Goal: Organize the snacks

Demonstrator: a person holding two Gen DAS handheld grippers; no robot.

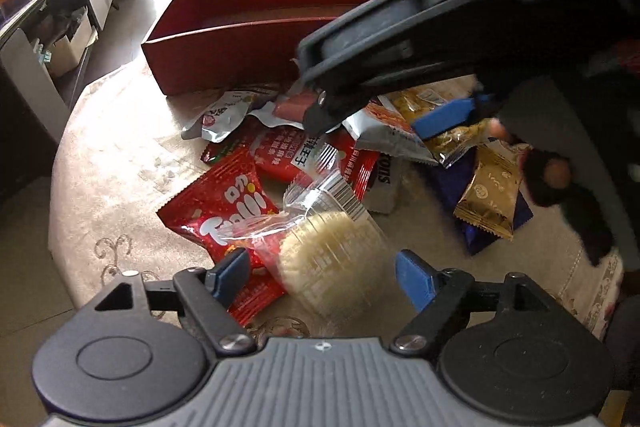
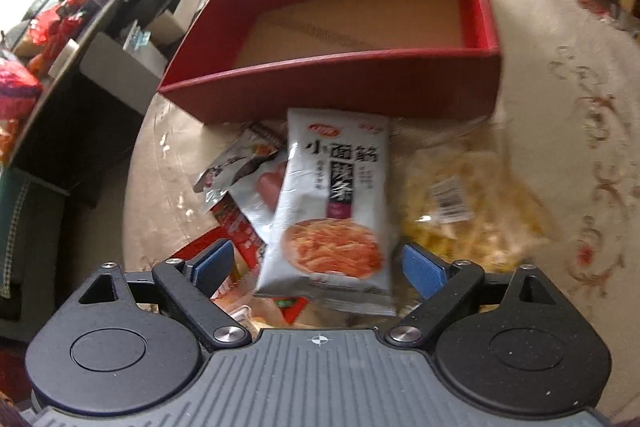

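Observation:
In the left wrist view, a round pale rice cake in clear wrap (image 1: 332,259) lies between the blue pads of my left gripper (image 1: 322,277), which stands open; neither pad touches it. A red Trolli bag (image 1: 224,211) lies under it. My right gripper (image 1: 380,115) reaches in from the upper right over the snack pile. In the right wrist view, a white spicy-strip packet (image 2: 328,211) lies between the open jaws of my right gripper (image 2: 318,269), with a gap on both sides. The red box (image 2: 340,75) stands behind the pile, with only its tan floor showing inside.
The pile on the round beige-clothed table (image 1: 120,163) holds red packets (image 1: 288,151), gold packets (image 1: 490,195), a yellow bag (image 2: 472,195) and a silver sausage pouch (image 2: 256,183). A dark shelf unit with clutter (image 2: 80,39) stands to the left. A person's gloved hand (image 1: 552,179) holds the right gripper.

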